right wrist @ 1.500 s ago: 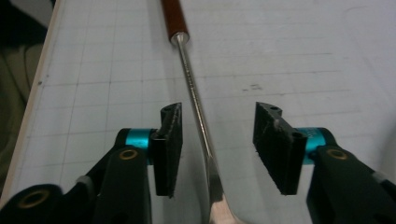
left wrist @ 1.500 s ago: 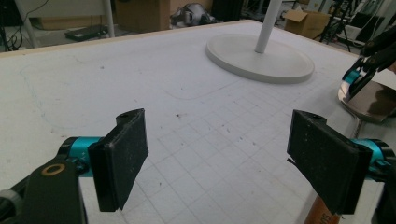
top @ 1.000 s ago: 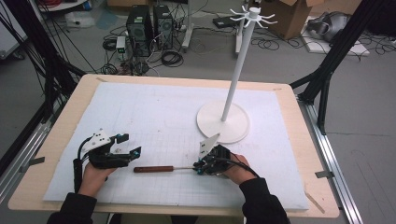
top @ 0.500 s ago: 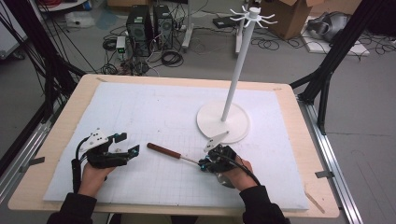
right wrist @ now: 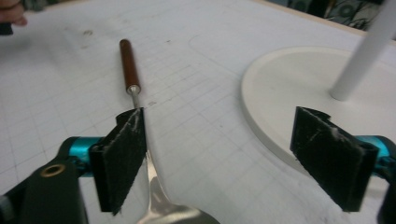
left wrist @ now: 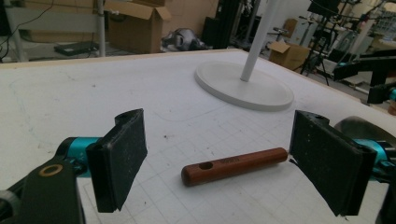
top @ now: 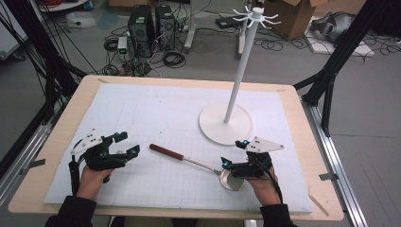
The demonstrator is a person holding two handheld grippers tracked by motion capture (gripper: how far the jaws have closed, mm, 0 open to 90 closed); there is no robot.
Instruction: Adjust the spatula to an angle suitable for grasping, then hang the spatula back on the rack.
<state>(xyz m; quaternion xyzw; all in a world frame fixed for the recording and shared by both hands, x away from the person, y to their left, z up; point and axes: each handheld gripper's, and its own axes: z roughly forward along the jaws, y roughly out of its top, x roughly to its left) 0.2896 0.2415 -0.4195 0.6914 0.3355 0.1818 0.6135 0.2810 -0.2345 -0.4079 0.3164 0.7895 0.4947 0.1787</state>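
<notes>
Since the earlier frame, the spoon (top: 198, 163) has been swung round and the right gripper (top: 235, 156) carried rightward, toward the stand (top: 226, 124); its jaws have just been opening and are now being held wide, nothing gripped. The spoon is lying flat on the mat (top: 156, 109), bowl beneath the right gripper, wooden handle pointing at the left gripper (top: 126, 144), whose jaws are also being held apart, empty.

Your spoon (top: 198, 163) lies flat on the white gridded mat of the counter (top: 56, 142), near its front edge. It has a reddish-brown wooden handle (top: 166, 152) with a small hole near the end, a thin metal shaft and a shiny steel bowl (top: 230, 181). The handle points toward ten o'clock and the bowl toward four o'clock.
</notes>
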